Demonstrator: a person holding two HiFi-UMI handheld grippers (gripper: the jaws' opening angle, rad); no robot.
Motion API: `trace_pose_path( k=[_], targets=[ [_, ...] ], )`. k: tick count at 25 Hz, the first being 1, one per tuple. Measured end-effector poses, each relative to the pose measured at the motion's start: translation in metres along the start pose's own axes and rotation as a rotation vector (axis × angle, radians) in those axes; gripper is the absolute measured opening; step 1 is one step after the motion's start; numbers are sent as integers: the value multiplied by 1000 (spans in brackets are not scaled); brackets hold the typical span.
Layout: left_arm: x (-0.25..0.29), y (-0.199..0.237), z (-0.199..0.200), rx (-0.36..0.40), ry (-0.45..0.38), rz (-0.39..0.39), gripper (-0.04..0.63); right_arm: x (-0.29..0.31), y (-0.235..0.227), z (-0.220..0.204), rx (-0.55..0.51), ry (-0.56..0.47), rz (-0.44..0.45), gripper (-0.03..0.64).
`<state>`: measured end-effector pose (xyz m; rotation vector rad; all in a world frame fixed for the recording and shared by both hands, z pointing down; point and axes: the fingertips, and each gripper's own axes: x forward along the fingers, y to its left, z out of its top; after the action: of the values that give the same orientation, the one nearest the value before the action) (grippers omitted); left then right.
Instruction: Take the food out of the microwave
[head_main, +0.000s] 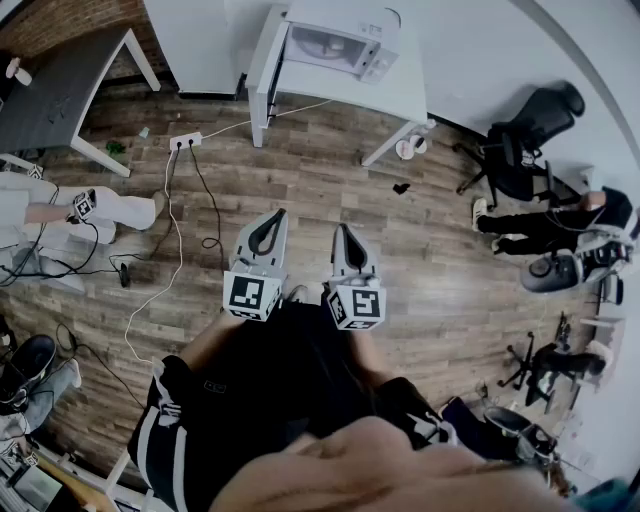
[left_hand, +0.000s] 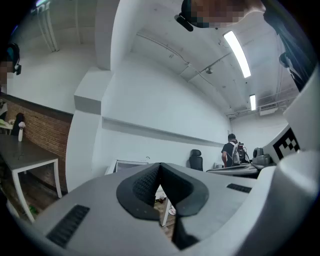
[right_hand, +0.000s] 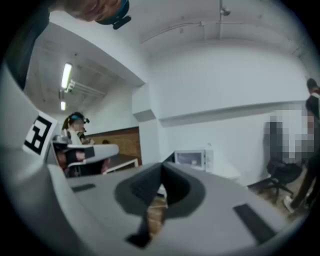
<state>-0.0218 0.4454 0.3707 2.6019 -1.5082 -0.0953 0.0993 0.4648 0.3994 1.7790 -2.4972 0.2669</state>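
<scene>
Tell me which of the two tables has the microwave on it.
The white table at the top of the head view, with the microwave standing on it. The grey table to its left carries no microwave.

"What's underfoot in here?"

"Grey-brown wood planks, the floor (head_main: 330, 190) fills the middle of the head view. A white power strip (head_main: 185, 141) lies on it at the upper left, with cables (head_main: 180, 262) trailing down the frame from it."

"And the furniture?"

"A grey table (head_main: 60, 95) stands at the upper left, by a brick wall (head_main: 50, 20). There's a white surface (head_main: 340, 95) at top centre against the white wall (head_main: 480, 40), and a black office chair (head_main: 525, 135) at the upper right."

"Light?"

"Long tube lamps (left_hand: 237, 47) are lit on the white ceiling, upper right in the left gripper view."
</scene>
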Motion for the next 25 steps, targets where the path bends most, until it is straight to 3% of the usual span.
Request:
trace_pose_path(
  k=[13,17,22,25],
  targets=[
    [-6,40,3,-22,-4,3,32,22,30,2,25,-3,0,29],
    [-14,58,4,8,-23,-31,32,32,48,7,18,-22,-25,30],
    [-30,64,-7,-37,-3,-82,32,37,68,-4,13,-15,-61,30],
    [-28,70,-12,-24,5,-99,32,45,72,-10,32,-11,-81,30]
  ],
)
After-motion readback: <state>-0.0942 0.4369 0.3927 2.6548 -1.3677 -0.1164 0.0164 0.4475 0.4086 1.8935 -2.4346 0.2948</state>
